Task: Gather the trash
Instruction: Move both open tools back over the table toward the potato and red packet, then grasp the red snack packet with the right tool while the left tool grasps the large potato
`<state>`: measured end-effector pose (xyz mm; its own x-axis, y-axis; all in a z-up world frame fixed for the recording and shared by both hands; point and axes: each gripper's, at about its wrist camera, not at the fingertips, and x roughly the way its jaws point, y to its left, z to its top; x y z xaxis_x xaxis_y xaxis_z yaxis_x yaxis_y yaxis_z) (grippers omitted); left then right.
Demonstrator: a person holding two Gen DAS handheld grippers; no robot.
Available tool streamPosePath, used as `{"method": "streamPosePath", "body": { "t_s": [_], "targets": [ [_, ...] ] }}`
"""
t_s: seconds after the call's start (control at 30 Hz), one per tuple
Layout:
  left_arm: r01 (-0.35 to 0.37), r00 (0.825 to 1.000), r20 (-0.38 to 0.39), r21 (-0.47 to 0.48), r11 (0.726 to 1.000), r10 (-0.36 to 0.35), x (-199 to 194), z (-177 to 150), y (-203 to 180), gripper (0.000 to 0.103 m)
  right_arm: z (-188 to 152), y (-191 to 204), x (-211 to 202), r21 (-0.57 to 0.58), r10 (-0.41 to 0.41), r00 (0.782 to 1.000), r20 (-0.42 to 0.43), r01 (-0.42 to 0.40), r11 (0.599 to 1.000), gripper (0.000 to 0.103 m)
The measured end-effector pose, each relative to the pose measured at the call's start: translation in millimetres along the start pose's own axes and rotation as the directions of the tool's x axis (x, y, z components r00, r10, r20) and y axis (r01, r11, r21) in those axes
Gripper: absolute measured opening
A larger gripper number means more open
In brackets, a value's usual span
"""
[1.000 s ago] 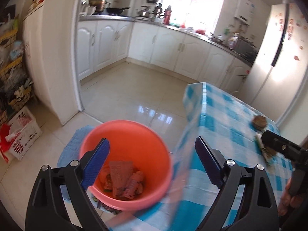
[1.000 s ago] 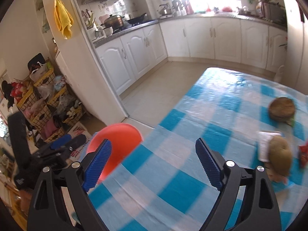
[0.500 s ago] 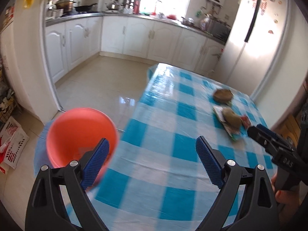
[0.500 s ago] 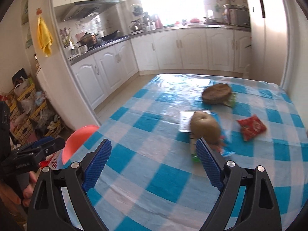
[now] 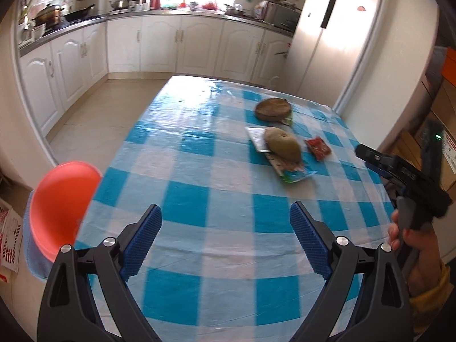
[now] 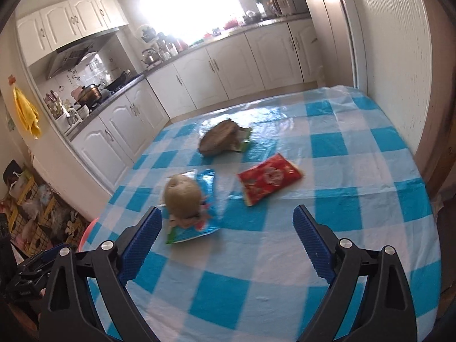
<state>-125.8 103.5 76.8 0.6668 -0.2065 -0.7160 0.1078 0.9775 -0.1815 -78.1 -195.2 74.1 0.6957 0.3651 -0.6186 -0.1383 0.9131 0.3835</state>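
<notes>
Nearest on the blue-checked tabletop (image 6: 285,293) lies a blue snack wrapper (image 6: 199,222) with a round brownish fruit (image 6: 182,196) on it, a red packet (image 6: 269,182) beside it toward the right edge, and a brown husk (image 6: 218,141) farther in. Both views have swung from the orange bin (image 5: 61,199) at the left edge toward this trash. The left gripper (image 5: 225,239) is spread and empty; the right gripper (image 6: 228,242) is opening, nothing between its jaws.

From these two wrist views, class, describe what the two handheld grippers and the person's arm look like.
Each gripper, left and right, has black triangular cut-out finger frames, silver pivot bolts and ribbed blue pads. In the left view the right gripper's black body shows blue trim and small white lettering; a yellow sleeve covers the wrist.
</notes>
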Motion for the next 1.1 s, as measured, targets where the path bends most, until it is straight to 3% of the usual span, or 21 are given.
{"method": "streamPosePath", "body": {
  "t_s": [0.13, 0.33, 0.43, 0.57, 0.67, 0.83, 1.07, 1.1],
  "targets": [
    [0.016, 1.0, -0.002, 0.027, 0.999, -0.016, 8, 9, -16, 0.092, 14, -29, 17, -0.001, -0.011, 0.998, -0.064, 0.011, 1.0, 0.092],
    [0.039, 0.999, -0.011, 0.07, 0.997, -0.039, 26, 32, -33, 0.092, 25, -38, 54, -0.071, -0.012, 0.982, -0.191, -0.001, 0.997, 0.092],
    [0.064, 0.997, -0.04, 0.097, 0.993, -0.06, 41, 45, -40, 0.092, 28, -33, 66, -0.12, -0.008, 0.979, -0.206, -0.017, 0.993, 0.092],
    [0.118, 0.992, -0.056, 0.048, 0.992, -0.116, 65, 54, -48, 0.092, 32, -23, 83, -0.199, -0.044, 0.975, -0.218, 0.0, 0.98, 0.092],
    [0.119, 0.991, -0.069, 0.054, 0.991, -0.115, 88, 55, -62, 0.092, 34, -20, 95, -0.232, -0.062, 0.969, -0.238, 0.005, 0.973, 0.092],
    [0.101, 0.993, -0.062, 0.05, 0.994, -0.098, 120, 61, -78, 0.091, 35, -20, 106, -0.281, -0.088, 0.964, -0.253, 0.014, 0.96, 0.092],
    [-0.002, 1.0, -0.006, 0.11, 0.994, 0.003, 144, 71, -93, 0.091, 40, -22, 114, -0.295, -0.089, 0.964, -0.25, 0.012, 0.955, 0.092],
    [-0.02, 1.0, -0.003, 0.126, 0.992, 0.02, 148, 71, -95, 0.087, 40, -22, 115, -0.3, -0.089, 0.964, -0.25, 0.011, 0.954, 0.092]
  ]
}}
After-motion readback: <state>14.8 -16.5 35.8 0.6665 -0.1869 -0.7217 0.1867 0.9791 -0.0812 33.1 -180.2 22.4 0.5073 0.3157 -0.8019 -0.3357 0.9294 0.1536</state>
